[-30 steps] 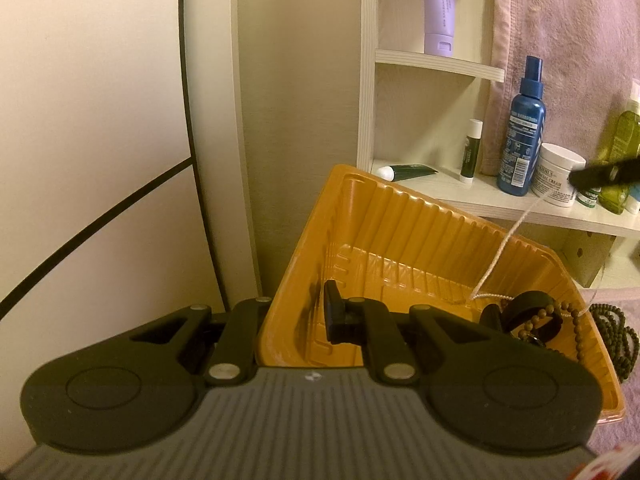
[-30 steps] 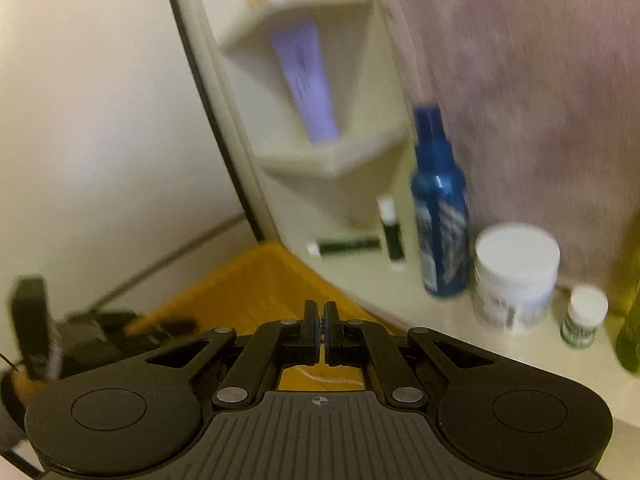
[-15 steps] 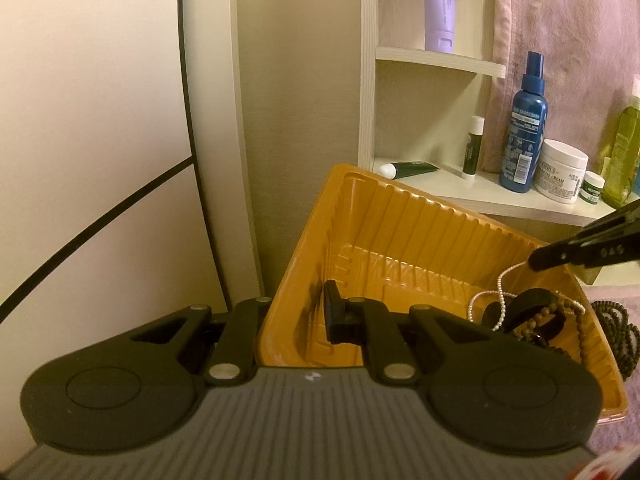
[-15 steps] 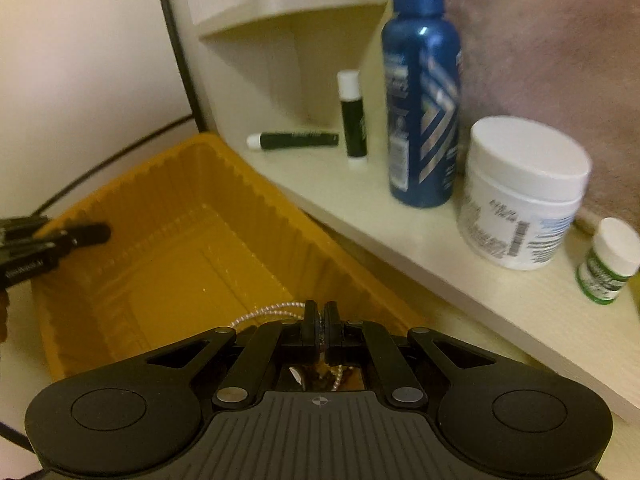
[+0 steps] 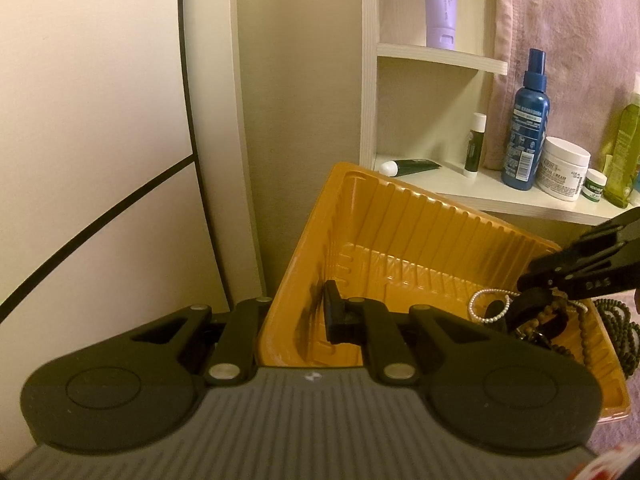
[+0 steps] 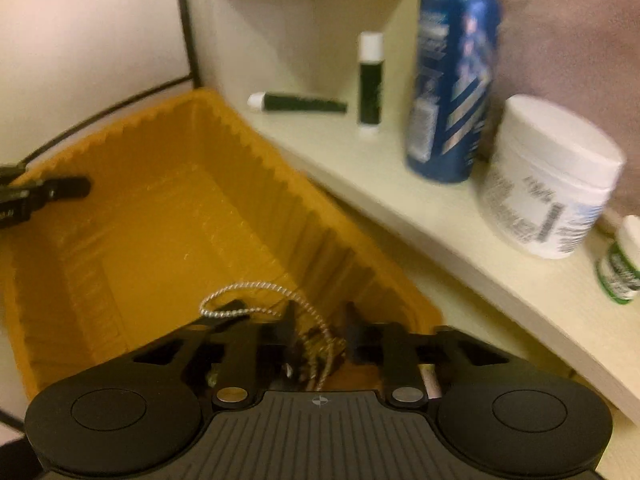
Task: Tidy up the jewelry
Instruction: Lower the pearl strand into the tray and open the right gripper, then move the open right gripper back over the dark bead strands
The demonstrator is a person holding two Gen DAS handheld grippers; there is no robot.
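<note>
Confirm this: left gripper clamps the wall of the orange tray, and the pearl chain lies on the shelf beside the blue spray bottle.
Wrong place for the chain. The pearl chain lies inside the orange tray, not on the shelf by the blue spray bottle; the left wrist view shows it. The left gripper does clamp the tray wall.

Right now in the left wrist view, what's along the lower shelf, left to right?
Lying green tube → upright lip balm stick → blue spray bottle → white cream jar → small green-labelled jar → yellow-green bottle, cut off by the frame edge.
</note>
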